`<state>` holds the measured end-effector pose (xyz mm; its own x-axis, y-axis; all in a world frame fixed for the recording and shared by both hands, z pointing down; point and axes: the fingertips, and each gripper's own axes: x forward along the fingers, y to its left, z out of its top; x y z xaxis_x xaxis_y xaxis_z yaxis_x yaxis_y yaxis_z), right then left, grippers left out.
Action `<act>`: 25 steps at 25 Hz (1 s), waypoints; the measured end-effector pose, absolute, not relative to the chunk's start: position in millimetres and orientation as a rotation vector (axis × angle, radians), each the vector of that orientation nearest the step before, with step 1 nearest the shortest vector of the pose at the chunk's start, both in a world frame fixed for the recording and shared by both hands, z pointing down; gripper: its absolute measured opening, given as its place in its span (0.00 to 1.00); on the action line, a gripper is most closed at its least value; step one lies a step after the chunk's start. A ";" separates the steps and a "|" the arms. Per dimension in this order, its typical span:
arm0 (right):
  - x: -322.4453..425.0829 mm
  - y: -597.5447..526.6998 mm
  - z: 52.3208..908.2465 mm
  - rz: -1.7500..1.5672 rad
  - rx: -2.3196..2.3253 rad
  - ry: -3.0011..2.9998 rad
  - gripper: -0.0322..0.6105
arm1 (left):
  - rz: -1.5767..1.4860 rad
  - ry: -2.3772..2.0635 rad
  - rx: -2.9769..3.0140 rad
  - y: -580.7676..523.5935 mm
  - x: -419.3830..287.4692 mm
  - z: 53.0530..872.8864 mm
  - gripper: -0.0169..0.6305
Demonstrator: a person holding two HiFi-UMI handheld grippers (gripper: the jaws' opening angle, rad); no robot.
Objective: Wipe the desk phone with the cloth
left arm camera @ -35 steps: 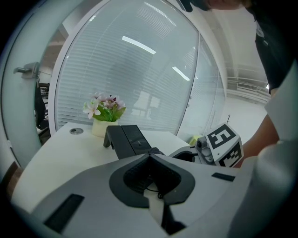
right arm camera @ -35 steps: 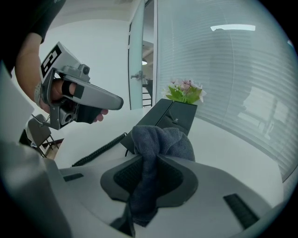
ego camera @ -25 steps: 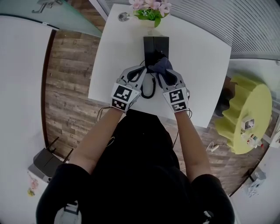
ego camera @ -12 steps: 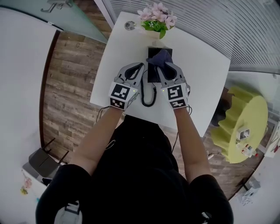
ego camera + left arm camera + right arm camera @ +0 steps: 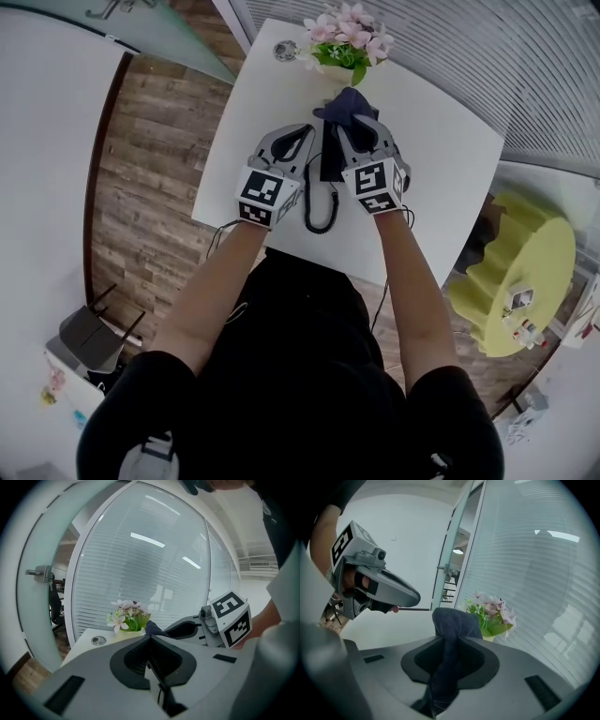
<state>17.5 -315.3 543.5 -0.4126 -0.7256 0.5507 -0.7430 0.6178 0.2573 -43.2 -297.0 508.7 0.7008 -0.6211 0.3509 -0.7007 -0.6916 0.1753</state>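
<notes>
Both grippers have gone farther up the table (image 5: 441, 159) toward the flowers (image 5: 349, 42) since a moment ago, and the cloth (image 5: 345, 101) has gone with them. The right gripper (image 5: 352, 124) is squeezing the dark blue cloth tight between its jaws. A bunch of the cloth is sticking out past the tips, and the rest is hanging down behind them. The cloth is lying over the far end of the phone (image 5: 328, 161), just beside the flowers. The left gripper (image 5: 306, 133) is pressing its jaws together with nothing in them. It is staying just left of the cloth, over the left side of the phone. The black phone is sitting on the white table between the two grippers, and most of it is hiding under them. Its curly cord (image 5: 319, 211) is looping on the table on the near side, between the two marker cubes. A small round thing (image 5: 286, 52) is sitting on the table just left of the flowers.
</notes>
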 end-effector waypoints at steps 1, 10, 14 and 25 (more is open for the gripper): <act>17.0 -318.6 544.9 0.025 1.139 -2.205 0.20 | 0.383 -1.050 2.613 -299.1 -43.2 509.6 0.04; 15.0 -332.8 563.9 -0.019 1.081 -2.193 0.20 | 0.391 -1.073 2.578 -309.5 -44.9 523.2 0.04; 14.6 -330.0 564.3 -0.038 1.095 -2.197 0.20 | 0.395 -1.074 2.563 -308.3 -47.1 528.5 0.04; 11.9 -310.3 575.6 -0.048 1.071 -2.192 0.20 | 0.426 -1.048 2.548 -295.4 -47.9 543.1 0.04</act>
<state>11.9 -310.3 575.6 -0.4238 -0.7084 0.5644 -0.6828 0.6593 0.3148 -47.9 -295.4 543.1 0.6809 -0.6126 0.4014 -0.7188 -0.6641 0.2056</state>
